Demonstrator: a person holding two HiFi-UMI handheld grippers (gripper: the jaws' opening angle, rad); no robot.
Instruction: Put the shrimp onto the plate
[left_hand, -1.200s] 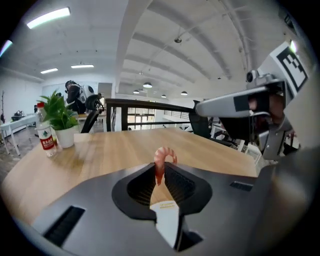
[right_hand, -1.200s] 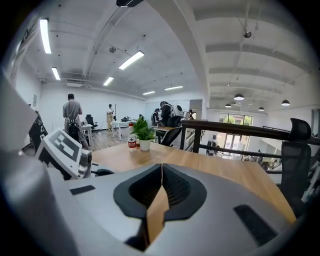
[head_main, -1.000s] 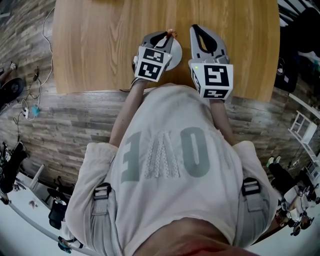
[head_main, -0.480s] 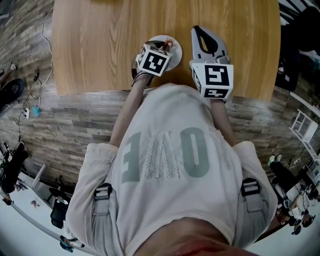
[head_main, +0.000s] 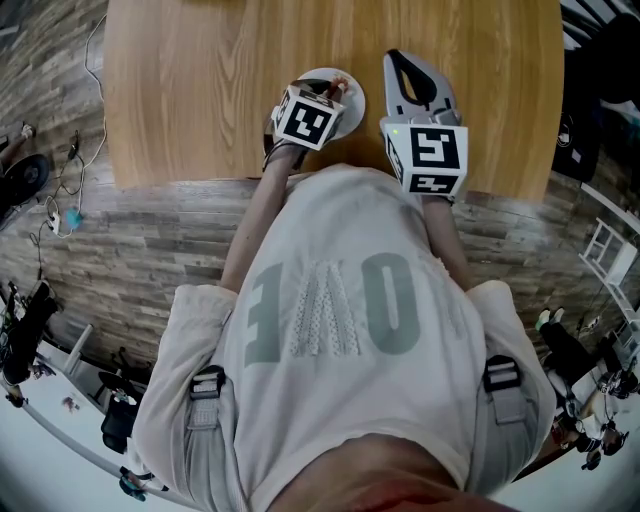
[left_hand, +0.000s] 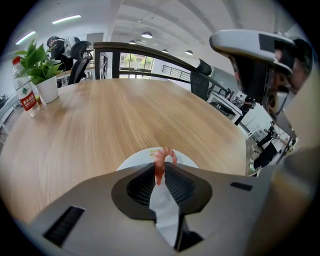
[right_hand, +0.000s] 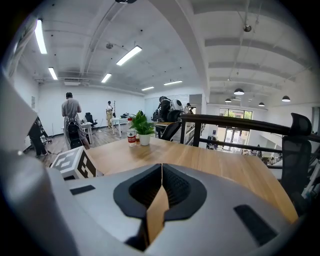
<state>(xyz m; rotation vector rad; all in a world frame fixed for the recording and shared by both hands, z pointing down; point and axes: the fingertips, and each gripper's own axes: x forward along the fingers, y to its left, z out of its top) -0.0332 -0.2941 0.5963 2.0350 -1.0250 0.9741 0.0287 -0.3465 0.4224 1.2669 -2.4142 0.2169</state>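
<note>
As left gripper (left_hand: 159, 175) nips shrimp (left_hand: 161, 158), jaws (nearly) closed

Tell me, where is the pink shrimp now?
Left gripper view, centre: the pink shrimp is pinched by the left gripper, over the round white plate.

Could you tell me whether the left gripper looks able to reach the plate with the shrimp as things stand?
Probably yes: the left gripper, shut on the shrimp, hangs just over the plate with nothing between; the right gripper sits aside, shut.
</note>
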